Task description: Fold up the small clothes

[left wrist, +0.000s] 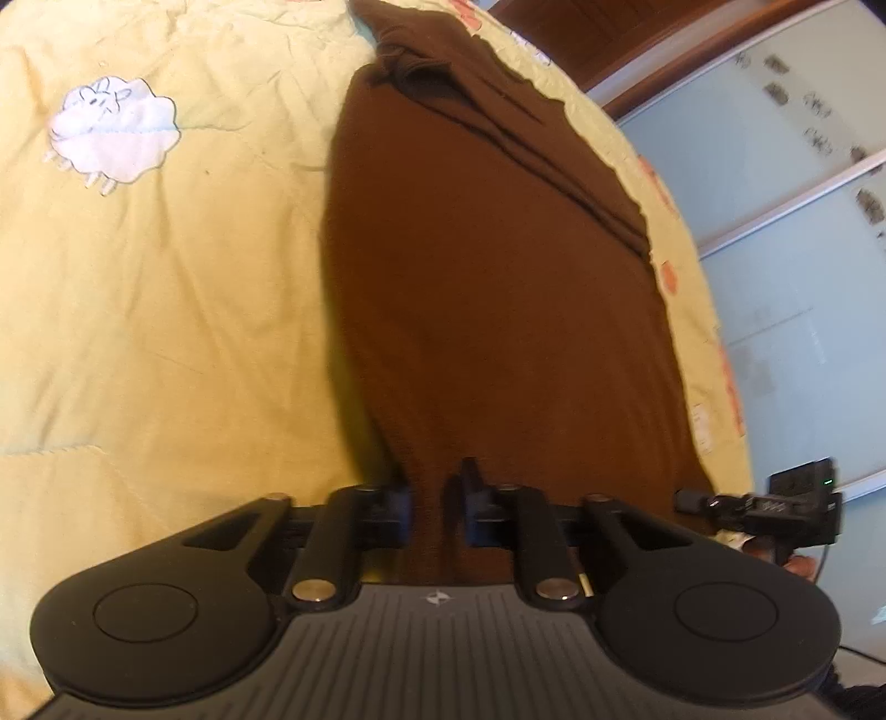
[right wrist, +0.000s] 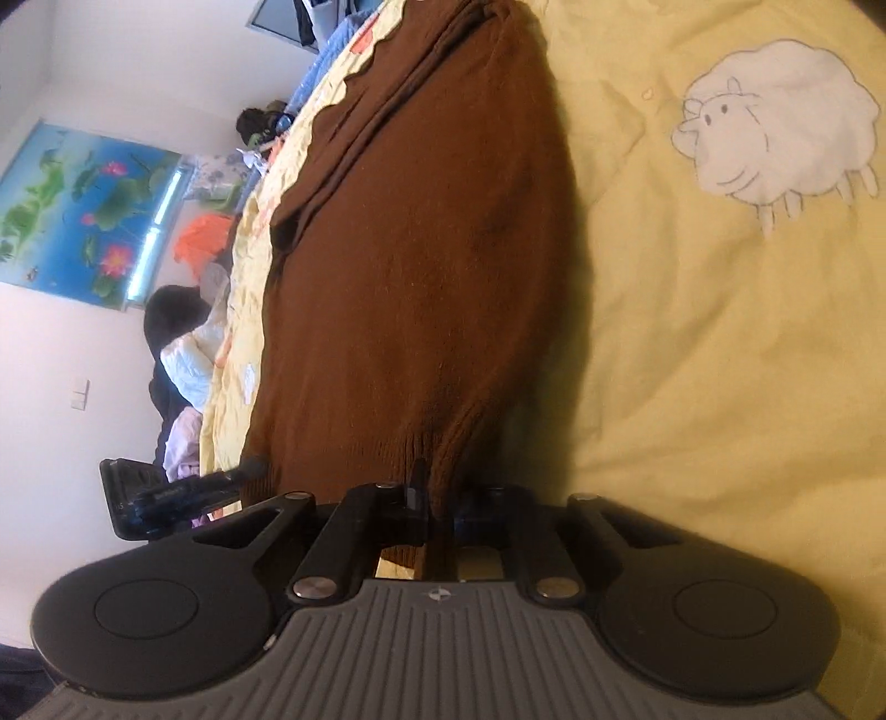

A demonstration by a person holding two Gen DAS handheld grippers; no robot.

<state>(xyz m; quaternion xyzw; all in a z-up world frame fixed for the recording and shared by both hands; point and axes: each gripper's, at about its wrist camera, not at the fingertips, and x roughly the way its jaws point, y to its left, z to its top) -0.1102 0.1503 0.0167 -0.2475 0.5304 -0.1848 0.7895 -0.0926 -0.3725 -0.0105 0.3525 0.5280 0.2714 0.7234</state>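
Left gripper [left wrist: 437, 498] nearest, jaws clamped on near edge of brown sweater [left wrist: 487, 288]. Sweater lies lengthwise on yellow quilt [left wrist: 166, 304], sheep patch [left wrist: 113, 130] well to left. Right gripper [right wrist: 440, 501] also clamped on sweater hem.

A pale yellow quilt [left wrist: 166, 310] with a white sheep [right wrist: 781, 122] stitched on it covers the bed. Beside the bed stands a wardrobe with frosted pale blue sliding doors [left wrist: 803, 288], edged by a wooden frame [left wrist: 620, 39]. In the right wrist view a white wall [right wrist: 61, 376] carries a blue lotus poster [right wrist: 83, 210] and a light switch [right wrist: 80, 394]. Loose clothes [right wrist: 191, 365] are heaped at the bed's far side.
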